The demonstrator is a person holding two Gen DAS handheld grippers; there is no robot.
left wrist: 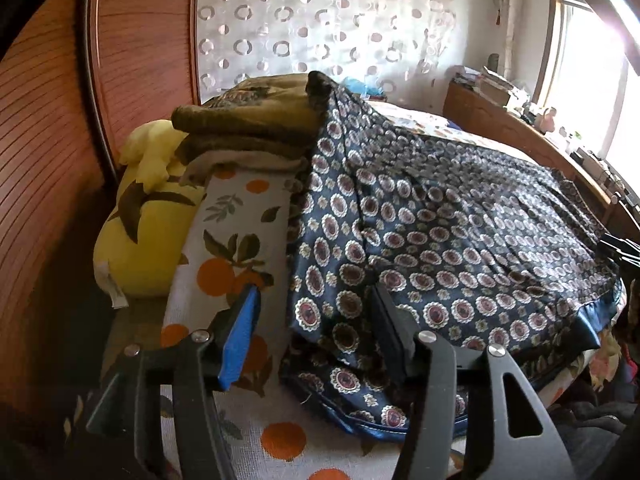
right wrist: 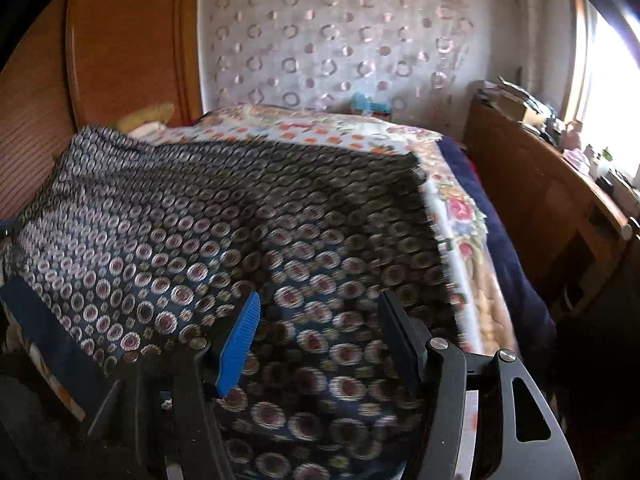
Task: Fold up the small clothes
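Note:
A dark blue garment with round medallion print (left wrist: 460, 232) lies spread over the bed, its left edge rumpled and draped down. My left gripper (left wrist: 316, 320) is open, its jaws either side of that rumpled left edge, just above the bed. In the right wrist view the same garment (right wrist: 240, 232) covers the near part of the bed. My right gripper (right wrist: 320, 328) is open and hovers over the garment's near right part, holding nothing. The right wrist view is motion-blurred.
The bed has an orange-fruit print sheet (left wrist: 224, 248) and a floral quilt (right wrist: 460, 208). A yellow plush toy (left wrist: 144, 216) and folded brown blankets (left wrist: 248, 124) lie at the left. A wooden wardrobe (left wrist: 48, 120) stands left, a wooden cabinet (right wrist: 532, 184) right.

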